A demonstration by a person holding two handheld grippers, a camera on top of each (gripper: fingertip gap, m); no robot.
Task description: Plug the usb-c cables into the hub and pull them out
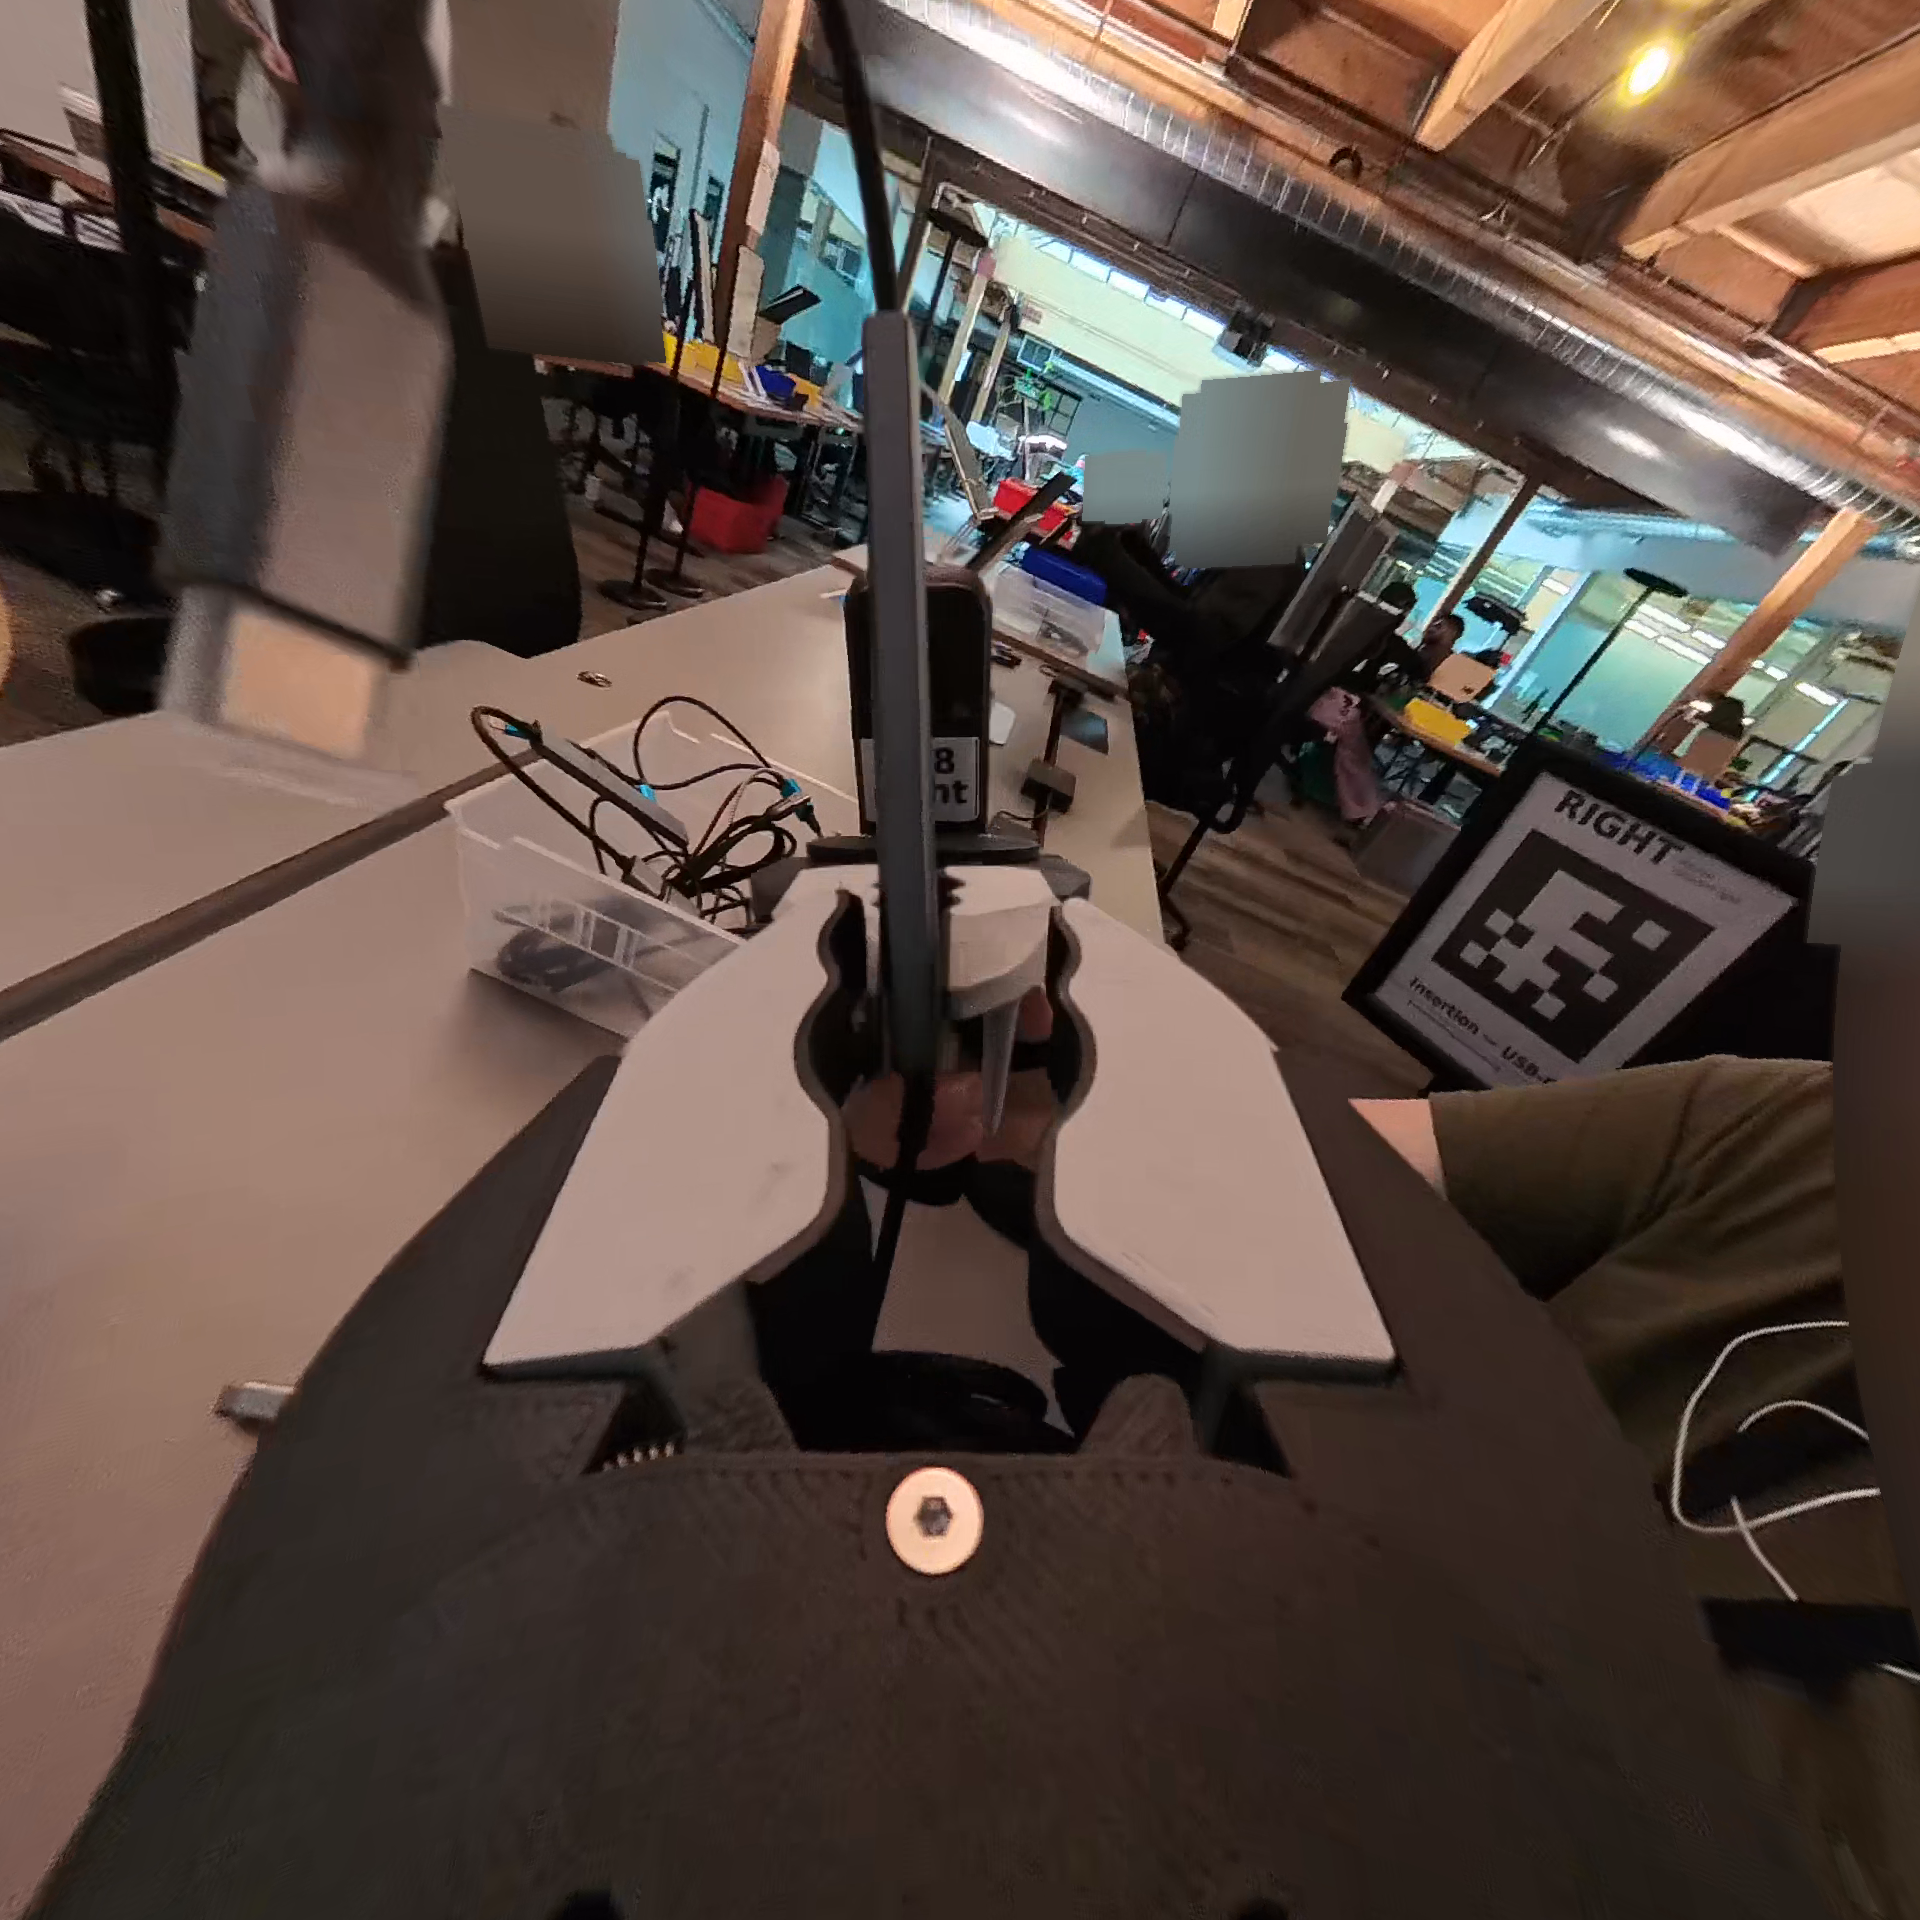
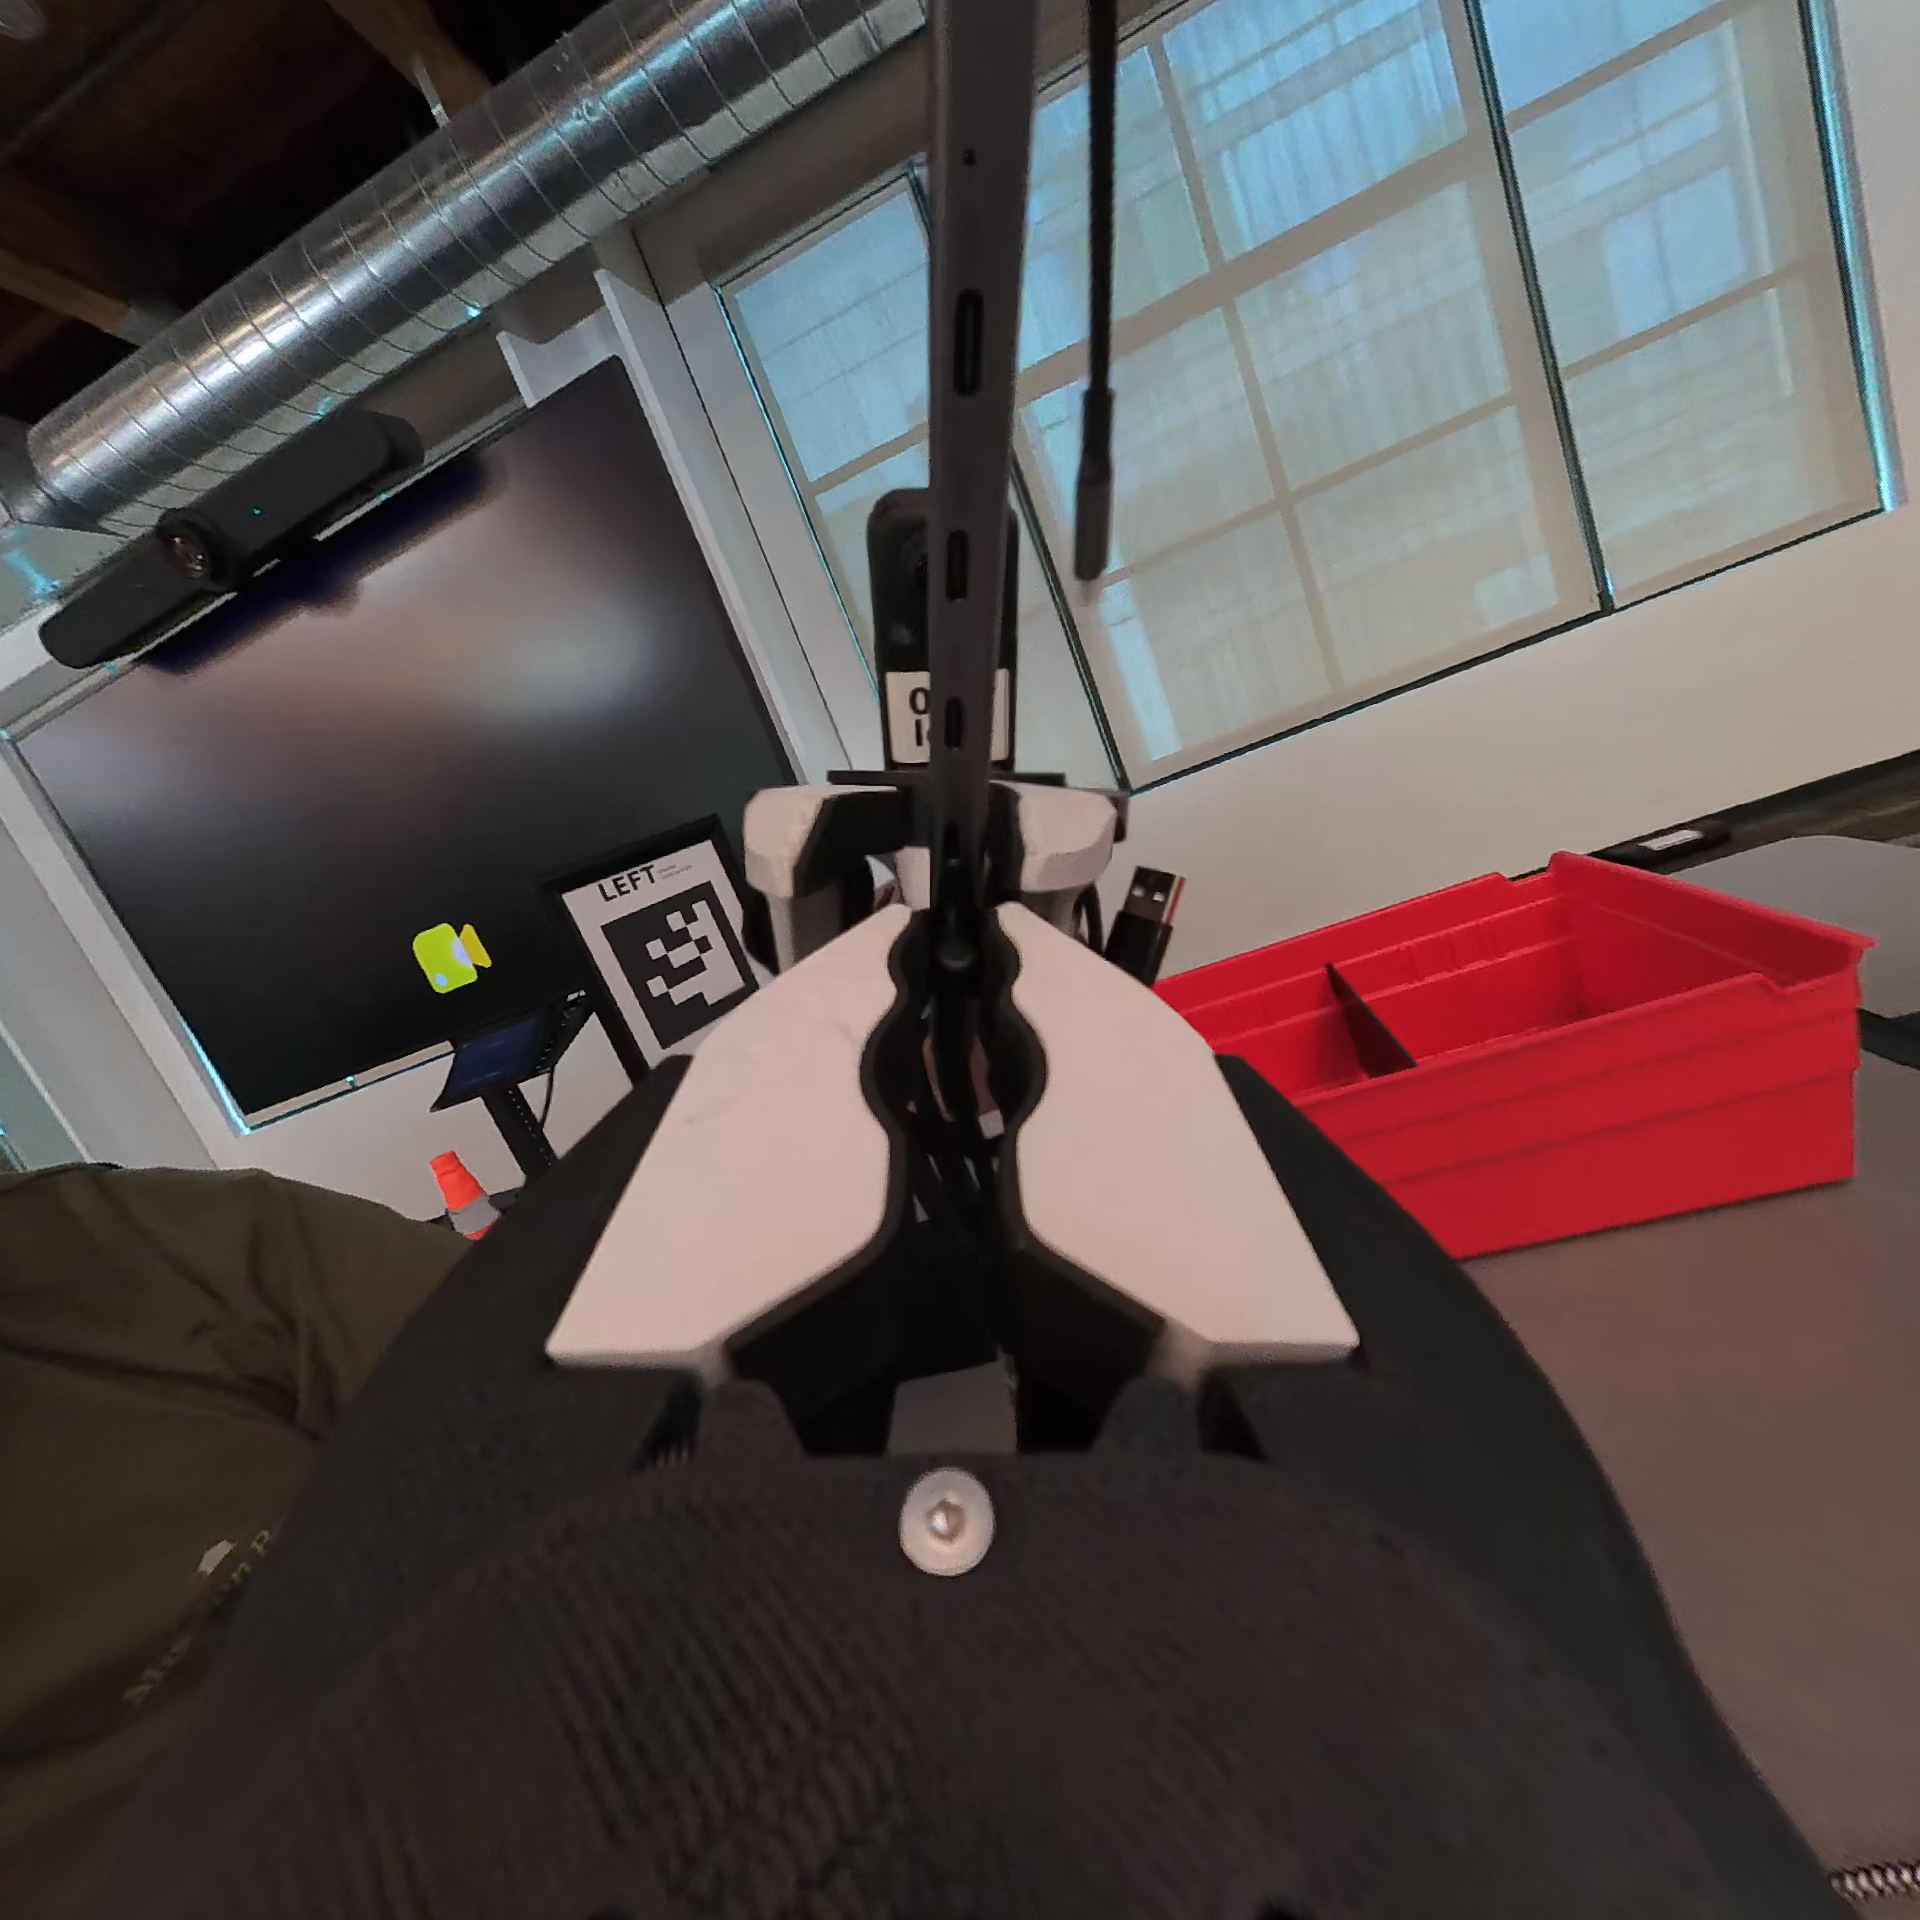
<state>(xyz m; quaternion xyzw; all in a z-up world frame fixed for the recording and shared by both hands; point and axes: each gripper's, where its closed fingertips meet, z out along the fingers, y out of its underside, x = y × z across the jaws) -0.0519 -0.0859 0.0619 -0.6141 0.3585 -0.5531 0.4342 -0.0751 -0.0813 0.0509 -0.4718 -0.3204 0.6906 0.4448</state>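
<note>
My right gripper [image 2: 951, 930] is shut on the lower end of a slim dark grey hub [image 2: 961, 436]. The hub stands edge-on and reaches upward, with several ports along its edge. A black cable with a slim plug [image 2: 1089, 488] hangs just right of the hub, not in a port. My left gripper [image 1: 951, 925] faces the right one, jaws apart on either side of the hub [image 1: 896, 644]. It also shows in the right wrist view [image 2: 930, 842]. A blurred grey USB plug [image 1: 301, 447] hangs close to the left camera, and also shows in the right wrist view [image 2: 1148, 909].
A clear bin of tangled cables [image 1: 582, 914] sits on the grey table [image 1: 208, 1143]. A framed marker sign [image 1: 1579, 925] stands to the right. A red divided bin [image 2: 1558, 1039] sits right of the grippers. A dark monitor [image 2: 364, 779] and a second sign [image 2: 675, 956] are behind. An olive sleeve [image 1: 1621, 1174] is near. Both grippers' tips are close together, under 4 cm apart.
</note>
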